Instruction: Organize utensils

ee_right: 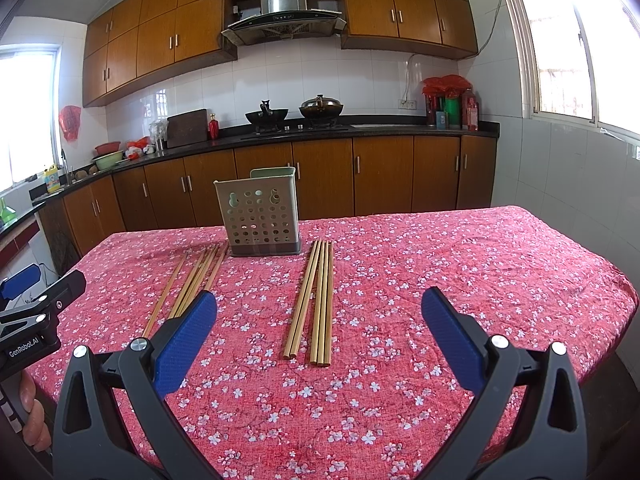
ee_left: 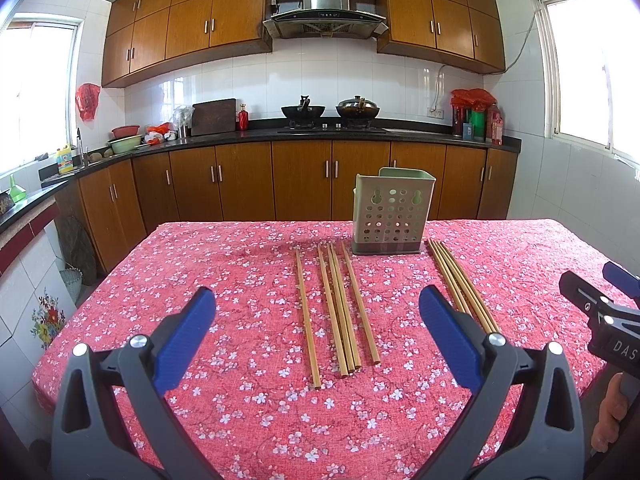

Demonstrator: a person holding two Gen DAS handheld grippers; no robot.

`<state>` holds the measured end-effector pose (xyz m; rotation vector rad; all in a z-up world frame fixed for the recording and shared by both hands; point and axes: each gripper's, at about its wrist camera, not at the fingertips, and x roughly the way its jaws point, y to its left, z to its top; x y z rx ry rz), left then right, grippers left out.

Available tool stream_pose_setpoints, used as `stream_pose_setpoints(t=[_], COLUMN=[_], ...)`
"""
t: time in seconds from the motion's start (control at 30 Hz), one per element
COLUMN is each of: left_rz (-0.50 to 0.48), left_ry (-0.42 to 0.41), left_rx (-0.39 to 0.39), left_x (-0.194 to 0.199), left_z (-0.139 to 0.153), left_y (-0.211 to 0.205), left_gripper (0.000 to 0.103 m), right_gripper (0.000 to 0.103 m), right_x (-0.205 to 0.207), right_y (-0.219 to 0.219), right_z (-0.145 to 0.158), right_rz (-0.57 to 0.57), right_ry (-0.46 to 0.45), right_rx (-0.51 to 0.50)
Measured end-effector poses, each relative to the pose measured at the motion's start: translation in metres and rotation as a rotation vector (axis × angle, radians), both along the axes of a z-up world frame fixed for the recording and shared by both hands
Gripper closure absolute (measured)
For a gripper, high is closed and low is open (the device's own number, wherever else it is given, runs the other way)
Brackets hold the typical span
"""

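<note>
Both claws hover wide apart and empty: the left gripper (ee_left: 316, 312) frames the loose chopsticks (ee_left: 338, 308) at twelve o'clock, the right gripper (ee_right: 320, 312) frames the tighter chopstick bundle (ee_right: 314, 300). The green holder (ee_left: 388, 216) stands upright between both groups on the floral tablecloth (ee_left: 240, 400).

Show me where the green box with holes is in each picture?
Left wrist view: the green utensil holder stands right of centre, at the table's far side, between two groups of chopsticks.
Right wrist view: the same holder stands left of centre.
Shared landmark: the steel range hood above the stove.
</note>
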<state>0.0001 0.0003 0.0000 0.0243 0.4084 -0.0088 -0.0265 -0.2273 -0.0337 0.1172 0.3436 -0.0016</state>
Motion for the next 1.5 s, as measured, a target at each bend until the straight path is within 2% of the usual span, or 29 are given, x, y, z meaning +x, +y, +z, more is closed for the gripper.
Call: stream_pose_setpoints(t=[0.57, 0.7, 0.83, 0.87, 0.9, 0.93, 1.0, 1.07, 1.1, 1.17, 1.23, 1.33, 1.4, 1.5], left_rz=[0.01, 0.034, 0.088, 0.098, 0.106, 0.112, 0.114, 0.1, 0.096, 0.088, 0.079, 0.06, 0.051, 0.035], left_ry=[0.017, 0.07, 0.154, 0.173, 0.193, 0.214, 0.245, 0.297, 0.318, 0.359, 0.4, 0.433, 0.451, 0.471], left_rx=[0.0, -0.008, -0.027, -0.033, -0.037, -0.037, -0.038, -0.044, -0.052, -0.072, -0.093, -0.113, -0.119, -0.132], left_x=[0.003, 0.021, 0.044, 0.051, 0.058, 0.066, 0.08, 0.096, 0.103, 0.113, 0.122, 0.131, 0.136, 0.14], left_z=[-0.003, -0.015, -0.025, -0.027, -0.03, -0.032, -0.038, -0.046, -0.051, -0.059, -0.068, -0.075, -0.08, -0.084], left_y=[0.0, 0.005, 0.022, 0.027, 0.031, 0.035, 0.041, 0.044, 0.046, 0.05, 0.052, 0.051, 0.05, 0.048], left_gripper=[0.004, 0.004, 0.004, 0.004, 0.004, 0.004, 0.011, 0.027, 0.03, 0.038, 0.042, 0.049, 0.053, 0.06], right_gripper=[0.002, 0.002, 0.002, 0.008, 0.022, 0.029, 0.055, 0.067, 0.072, 0.078, 0.079, 0.081, 0.088, 0.091], right_x=[0.006, 0.019, 0.048, 0.057, 0.069, 0.082, 0.103, 0.123, 0.131, 0.141, 0.148, 0.157, 0.165, 0.168], right_y=[-0.001, -0.01, -0.022, -0.026, -0.029, -0.032, -0.038, -0.041, -0.042, -0.04, -0.035, -0.027, -0.027, -0.028], right_z=[-0.003, -0.01, -0.022, -0.026, -0.03, -0.035, -0.048, -0.06, -0.065, -0.07, -0.073, -0.076, -0.082, -0.085], right_rz=[-0.006, -0.012, -0.076, -0.078, -0.078, -0.068, -0.029, -0.001, 0.016, 0.039, 0.064, 0.084, 0.089, 0.068], right_ry=[0.021, 0.063, 0.167, 0.195, 0.238, 0.285, 0.357, 0.424, 0.45, 0.475, 0.486, 0.507, 0.539, 0.531], right_rx=[0.012, 0.025, 0.032, 0.037, 0.043, 0.054, 0.1, 0.146, 0.168, 0.194, 0.199, 0.172, 0.154, 0.139])
